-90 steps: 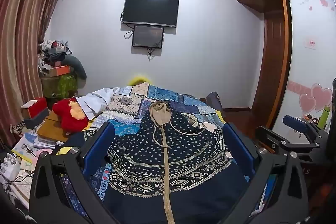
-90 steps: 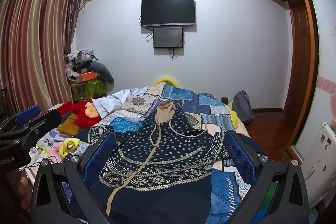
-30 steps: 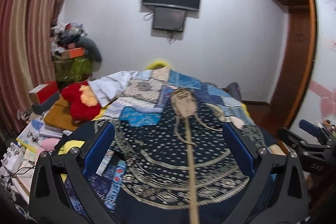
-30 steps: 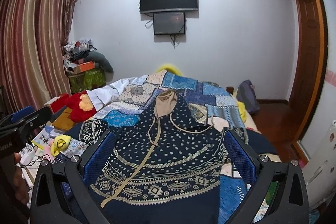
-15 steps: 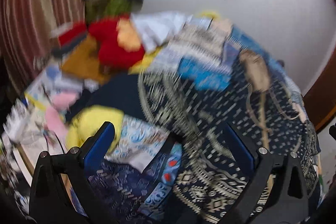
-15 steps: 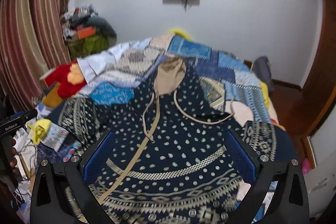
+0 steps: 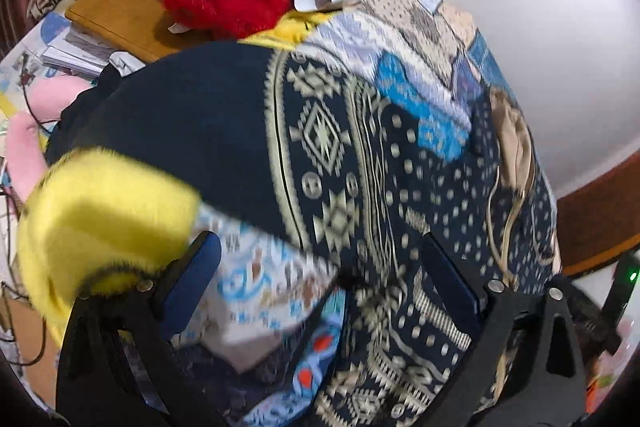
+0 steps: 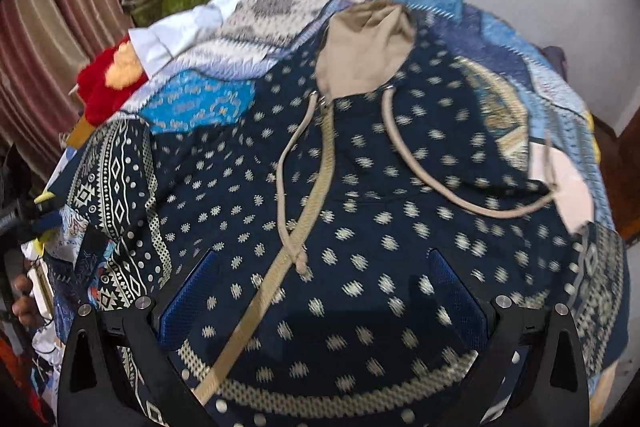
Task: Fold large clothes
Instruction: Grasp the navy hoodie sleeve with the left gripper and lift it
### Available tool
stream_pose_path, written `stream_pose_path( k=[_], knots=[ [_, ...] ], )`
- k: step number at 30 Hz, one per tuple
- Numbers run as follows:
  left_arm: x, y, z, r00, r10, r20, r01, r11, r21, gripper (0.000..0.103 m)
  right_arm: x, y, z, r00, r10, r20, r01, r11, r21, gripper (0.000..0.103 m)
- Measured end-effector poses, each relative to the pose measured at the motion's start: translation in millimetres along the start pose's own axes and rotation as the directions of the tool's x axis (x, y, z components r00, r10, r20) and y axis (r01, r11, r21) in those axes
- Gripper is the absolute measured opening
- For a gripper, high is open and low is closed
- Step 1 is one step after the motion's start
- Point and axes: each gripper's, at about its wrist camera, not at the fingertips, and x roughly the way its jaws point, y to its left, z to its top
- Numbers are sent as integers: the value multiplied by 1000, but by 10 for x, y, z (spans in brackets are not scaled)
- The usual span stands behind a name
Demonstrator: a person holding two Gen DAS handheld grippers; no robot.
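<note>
Bed cover: a patchwork quilt in blues and creams is spread under everything, filling the upper half of the right wrist view.
Garment: a large navy hooded top with cream dots and geometric bands is laid flat, front up, across the quilt; in the right wrist view it fills the centre and lower frame.
Handling: it is judged soft, limp and fairly light; no shape would be held when lifted, and slack folds would be dragged along.
Sleeve: the navy sleeve with diamond bands is seen draped towards the left edge of the bed, centre of the left wrist view.
Hold: the sleeve end or hem corners are judged the best places to be pinched.
Hood: a beige hood lining is seen at upper centre, with a beige drawstring trailing down.
Left gripper: the fingers are spread wide, nothing held, above the sleeve.
Right gripper: likewise wide apart and empty, over the chest.
Writing: no brand or label can be read.
</note>
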Motion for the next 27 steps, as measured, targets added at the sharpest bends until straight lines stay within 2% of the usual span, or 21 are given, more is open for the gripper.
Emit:
stream_pose_path(
  k=[2, 4, 5, 6, 7, 9, 12, 15, 20, 22, 24, 27],
  knots=[
    [40, 59, 114, 1000, -17, 8, 17, 1000, -25, 88, 87, 32, 58, 1000, 21, -19, -21, 1000, -12, 103],
    [94, 104, 217, 1000, -3, 11, 4, 999, -49, 71, 132, 59, 99, 999, 32, -27, -33, 999, -23, 103],
    [116, 127, 263, 1000, 6, 12, -5, 998, -63, 67, 138, 73, 114, 999, 37, -28, -38, 999, -25, 103],
    [130, 140, 304, 1000, 20, 14, -19, 997, -74, 53, 134, 86, 122, 999, 42, -26, -43, 999, -25, 103],
    [141, 144, 346, 999, 52, 15, -51, 995, -81, 32, 129, 93, 128, 999, 46, -24, -46, 999, -24, 103],
    [150, 120, 428, 991, 136, 17, -135, 989, -62, 5, 108, 95, 130, 998, 51, -22, -52, 998, -21, 103],
    [91, 30, 525, 981, 186, 43, -186, 982, -18, 5, 39, 56, 108, 999, 46, -17, -46, 999, -18, 103],
    [-74, -271, 578, 963, 239, 126, -251, 964, 84, 5, -105, -38, 71, 1000, 27, 3, -27, 1000, -8, 103],
    [-407, -1090, 534, 943, 195, 271, -273, 917, 290, 5, -396, -266, -13, 999, -11, 36, 10, 1000, 21, 103],
    [-426, -1383, 472, 944, 172, 281, -268, 896, 354, 5, -520, -365, -40, 998, -25, 51, 23, 999, 35, 103],
    [-366, -1596, 381, 955, 145, 258, -242, 885, 398, 5, -660, -479, -67, 997, -35, 66, 31, 998, 58, 103],
    [-158, -1829, 130, 981, 93, 172, -164, 871, 464, 5, -854, -620, -129, 996, -32, 86, 24, 995, 96, 103]
  ],
)
